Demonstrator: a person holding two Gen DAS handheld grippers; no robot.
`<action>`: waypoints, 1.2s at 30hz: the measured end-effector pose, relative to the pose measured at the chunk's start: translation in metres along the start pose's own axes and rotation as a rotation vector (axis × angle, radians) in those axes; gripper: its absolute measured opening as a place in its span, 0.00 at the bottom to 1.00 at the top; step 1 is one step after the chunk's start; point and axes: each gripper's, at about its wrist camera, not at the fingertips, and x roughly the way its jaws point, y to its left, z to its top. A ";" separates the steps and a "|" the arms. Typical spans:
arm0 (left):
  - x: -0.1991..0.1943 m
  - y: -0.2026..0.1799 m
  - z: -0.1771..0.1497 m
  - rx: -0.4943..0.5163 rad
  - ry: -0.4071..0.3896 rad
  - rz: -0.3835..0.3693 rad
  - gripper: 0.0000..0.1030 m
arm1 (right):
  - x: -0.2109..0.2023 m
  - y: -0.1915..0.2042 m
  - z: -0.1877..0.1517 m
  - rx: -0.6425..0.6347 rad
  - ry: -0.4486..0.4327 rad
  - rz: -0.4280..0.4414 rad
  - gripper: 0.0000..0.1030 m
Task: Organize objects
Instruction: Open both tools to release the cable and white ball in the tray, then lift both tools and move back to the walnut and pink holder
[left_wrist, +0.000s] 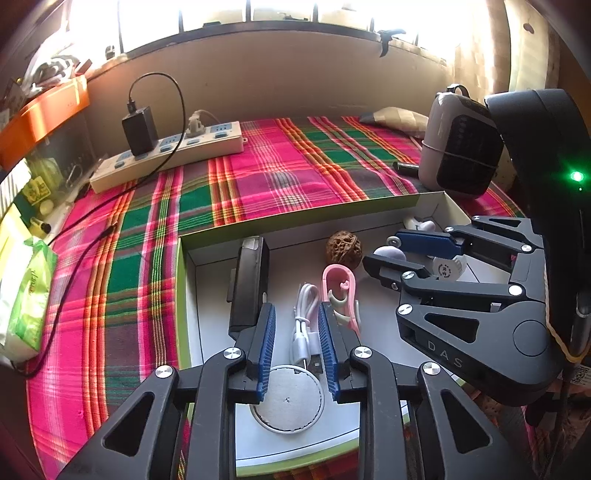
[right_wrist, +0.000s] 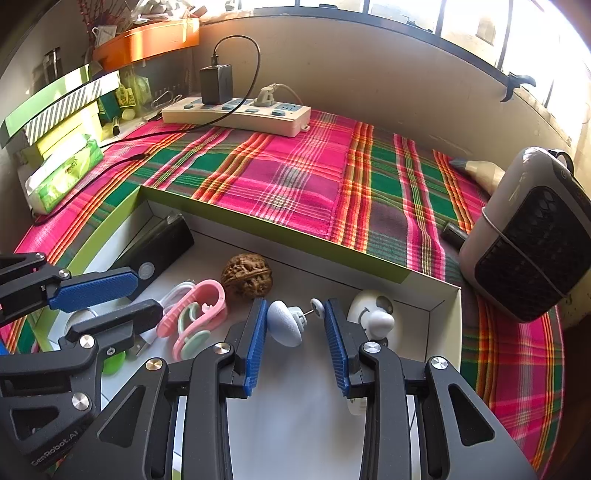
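Left hand-held gripper and right hand-held gripper both hang with jaws apart.

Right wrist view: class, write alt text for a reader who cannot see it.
The right gripper, jaws open, hangs over a shallow white box with a pale blue plastic piece between them. A walnut and pink clip lie behind; the left gripper reaches in over a plaid cloth.

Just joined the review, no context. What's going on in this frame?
A person is working over a shallow green-edged box on a plaid cloth. The left hand-held gripper is open around a coiled white USB cable. The right hand-held gripper is open around a small grey-blue knob. Neither is gripped yet.
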 end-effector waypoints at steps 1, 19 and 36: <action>-0.001 0.000 0.000 0.002 -0.003 0.007 0.22 | 0.000 0.000 0.000 0.002 0.000 0.000 0.32; -0.013 0.000 -0.006 -0.022 -0.014 0.020 0.27 | -0.014 -0.001 -0.003 0.018 -0.029 -0.002 0.43; -0.030 0.001 -0.015 -0.058 -0.038 -0.005 0.34 | -0.046 -0.007 -0.020 0.068 -0.085 0.008 0.43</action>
